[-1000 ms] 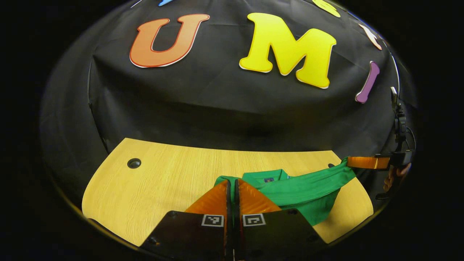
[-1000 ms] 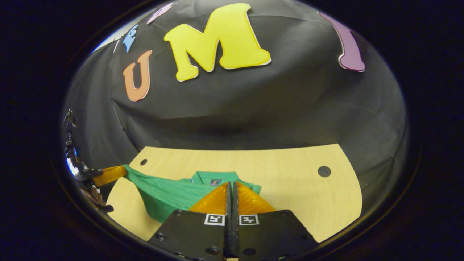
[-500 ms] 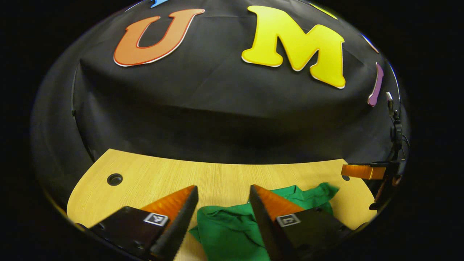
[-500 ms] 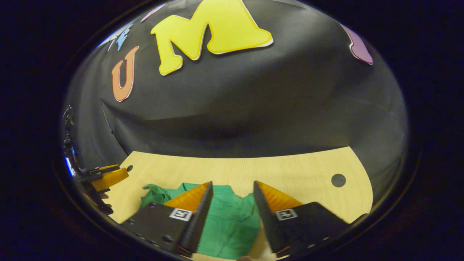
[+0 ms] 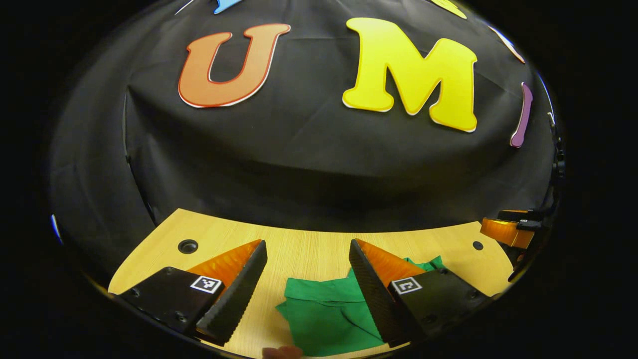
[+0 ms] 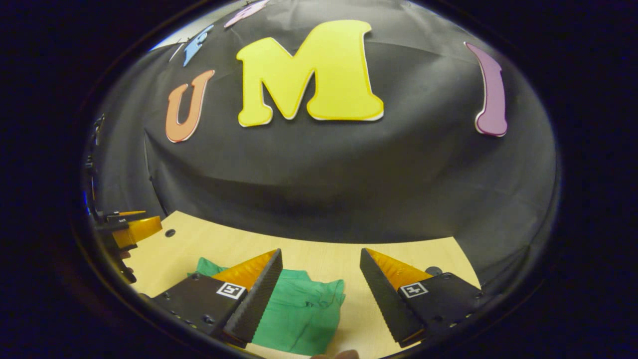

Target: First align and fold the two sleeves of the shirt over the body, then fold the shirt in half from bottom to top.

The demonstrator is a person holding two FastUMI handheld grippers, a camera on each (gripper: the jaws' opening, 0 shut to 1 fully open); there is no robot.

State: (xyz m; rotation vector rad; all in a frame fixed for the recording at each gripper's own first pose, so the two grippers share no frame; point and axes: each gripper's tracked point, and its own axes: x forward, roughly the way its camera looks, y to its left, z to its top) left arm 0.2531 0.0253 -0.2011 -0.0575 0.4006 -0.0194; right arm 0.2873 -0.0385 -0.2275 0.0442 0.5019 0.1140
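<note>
The green shirt (image 5: 324, 319) lies folded into a compact bundle on the wooden table (image 5: 299, 249). In the left gripper view my left gripper (image 5: 306, 249) is open above it, with the shirt showing between and under its fingers. In the right gripper view the green shirt (image 6: 299, 309) lies low and left of centre, and my right gripper (image 6: 321, 254) is open above it, holding nothing. The right gripper (image 5: 506, 232) also appears at the far right edge of the left gripper view. The left gripper (image 6: 134, 229) appears at the far left of the right gripper view.
The table (image 6: 319, 254) has round cable holes (image 5: 188, 246) near its back corners, one (image 5: 477, 245) at the right. The black cloth wall rises just behind the table's far edge. A fingertip (image 5: 281, 352) shows at the bottom edge.
One second ago both grippers were shut on the shirt's hem, held up and stretched between them. They have let go and opened wide, and the shirt now lies folded on the table.
</note>
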